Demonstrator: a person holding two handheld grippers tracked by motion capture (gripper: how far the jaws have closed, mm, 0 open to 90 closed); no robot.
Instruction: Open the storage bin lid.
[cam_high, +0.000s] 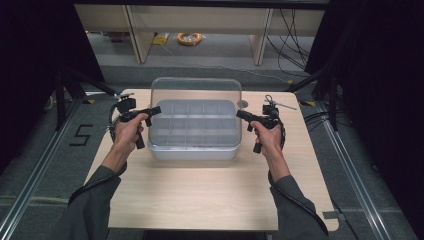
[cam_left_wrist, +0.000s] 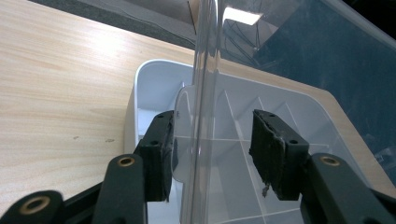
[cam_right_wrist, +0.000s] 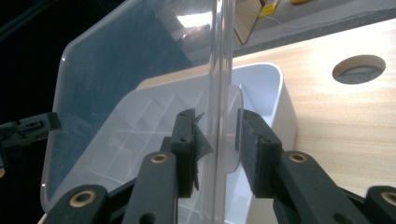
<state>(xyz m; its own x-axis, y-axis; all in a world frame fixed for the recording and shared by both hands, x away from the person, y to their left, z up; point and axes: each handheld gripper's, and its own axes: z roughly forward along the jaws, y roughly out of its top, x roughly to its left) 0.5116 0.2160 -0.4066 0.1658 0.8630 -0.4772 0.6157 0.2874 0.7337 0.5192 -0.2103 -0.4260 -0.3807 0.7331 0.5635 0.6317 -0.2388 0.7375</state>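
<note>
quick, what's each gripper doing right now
Left gripper: open, fingers either side of the clear lid edge, not clamped.
Right gripper: open, fingers straddling the lid's other edge over the white divided box.

I hold my left gripper (cam_high: 156, 109) and right gripper (cam_high: 239, 114) at the two sides of the clear lid (cam_high: 196, 90), raised over the white box (cam_high: 194, 131) near the table's (cam_high: 200, 195) far edge.

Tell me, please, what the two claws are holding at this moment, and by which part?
Both straddle the raised clear lid of the white compartment box, left claw and right claw each at a side edge tab. Gaps remain beside the pads, so a firm hold cannot be told.
</note>
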